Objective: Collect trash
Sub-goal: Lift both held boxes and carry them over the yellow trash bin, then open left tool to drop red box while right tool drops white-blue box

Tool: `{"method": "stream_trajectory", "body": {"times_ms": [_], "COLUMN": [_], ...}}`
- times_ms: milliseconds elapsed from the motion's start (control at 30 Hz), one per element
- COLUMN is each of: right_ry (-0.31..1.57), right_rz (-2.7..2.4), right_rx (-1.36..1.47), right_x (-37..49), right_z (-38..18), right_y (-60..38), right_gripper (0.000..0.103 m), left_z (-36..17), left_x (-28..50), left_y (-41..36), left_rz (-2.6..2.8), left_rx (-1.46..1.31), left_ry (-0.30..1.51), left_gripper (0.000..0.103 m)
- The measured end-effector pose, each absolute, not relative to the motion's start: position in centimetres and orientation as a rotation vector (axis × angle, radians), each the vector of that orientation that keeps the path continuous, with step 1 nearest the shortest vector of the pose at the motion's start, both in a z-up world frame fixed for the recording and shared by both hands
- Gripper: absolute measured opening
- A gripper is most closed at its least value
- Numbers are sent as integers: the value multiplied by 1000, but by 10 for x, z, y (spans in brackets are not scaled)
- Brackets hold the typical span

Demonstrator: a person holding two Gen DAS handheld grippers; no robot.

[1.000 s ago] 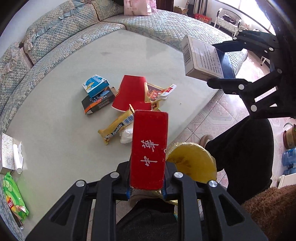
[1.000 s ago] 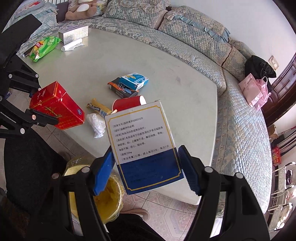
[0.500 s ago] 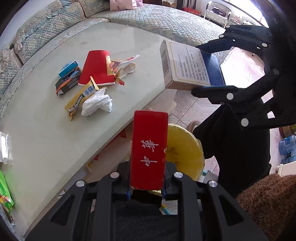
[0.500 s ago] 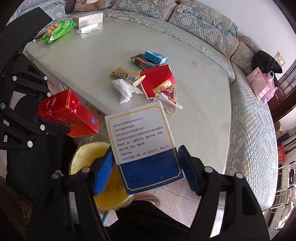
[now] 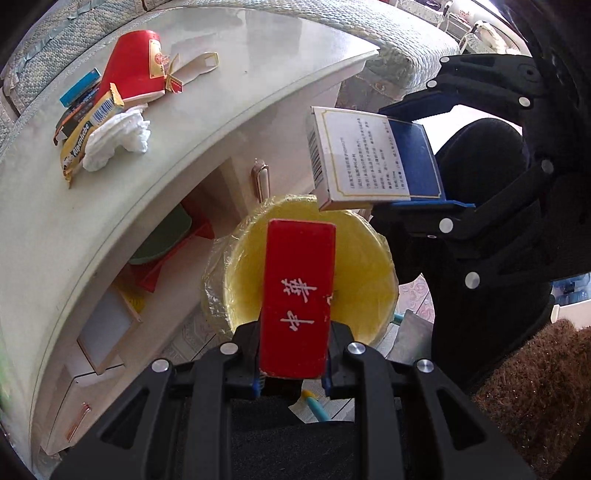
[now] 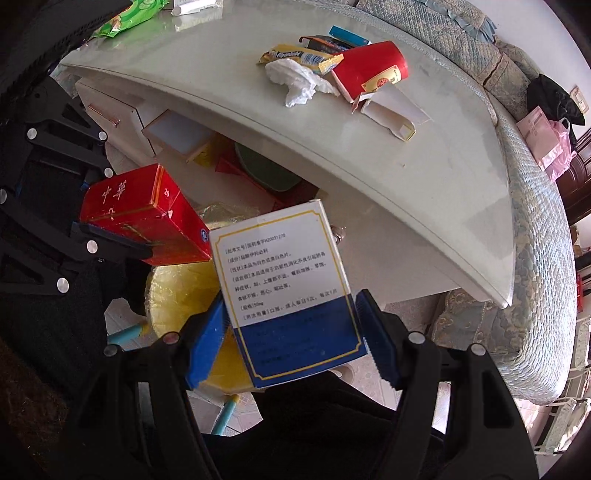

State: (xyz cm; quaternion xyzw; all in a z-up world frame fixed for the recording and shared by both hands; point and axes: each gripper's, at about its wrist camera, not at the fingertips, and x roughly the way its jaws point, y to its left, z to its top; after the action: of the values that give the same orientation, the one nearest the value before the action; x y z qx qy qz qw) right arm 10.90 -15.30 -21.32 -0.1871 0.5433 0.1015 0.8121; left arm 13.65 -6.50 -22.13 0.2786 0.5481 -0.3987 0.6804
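- The left gripper [image 5: 293,373] was clamped on a red cigarette pack [image 5: 297,299], pinched narrow between its black fingers, white characters facing up.
- The right gripper [image 6: 291,332] was closed on a white-and-blue medicine box [image 6: 284,280], its blue pads pressed against the box's two side edges.
- Both pointed steeply down over a bin lined with a yellow bag [image 5: 354,258], which stood on the tiled floor just beside the table's edge; the red pack hung over the bin's mouth, and the medicine box was above its far rim.
- The two boxes were close together but apart.
- On the pale table [image 6: 443,166] more litter lay in a cluster: a red paper cup [image 6: 369,70] on its side, a crumpled white tissue [image 6: 295,81], a yellow snack wrapper [image 6: 299,55], a flattened small carton [image 6: 391,114] and a blue box [image 6: 349,35] behind them.
- A green snack bag [image 6: 125,14] lay at the table's far end.
- A patterned sofa [image 6: 535,221] curved round the table.
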Motion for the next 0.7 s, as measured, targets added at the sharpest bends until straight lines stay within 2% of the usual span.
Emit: {"method": "stream_trajectory", "body": {"times_ms": [700], "right_ry": [1339], "right_rz": [217], "right_rx": [-291], "right_x": [126], "right_z": [-331], "right_y": [-158], "right_gripper": [68], "left_z": [-357], "left_x": [153], "left_y": [-76], "left_rz": [-902], "left_rx": [567], "left_ry": [1463], "left_gripper": [22]}}
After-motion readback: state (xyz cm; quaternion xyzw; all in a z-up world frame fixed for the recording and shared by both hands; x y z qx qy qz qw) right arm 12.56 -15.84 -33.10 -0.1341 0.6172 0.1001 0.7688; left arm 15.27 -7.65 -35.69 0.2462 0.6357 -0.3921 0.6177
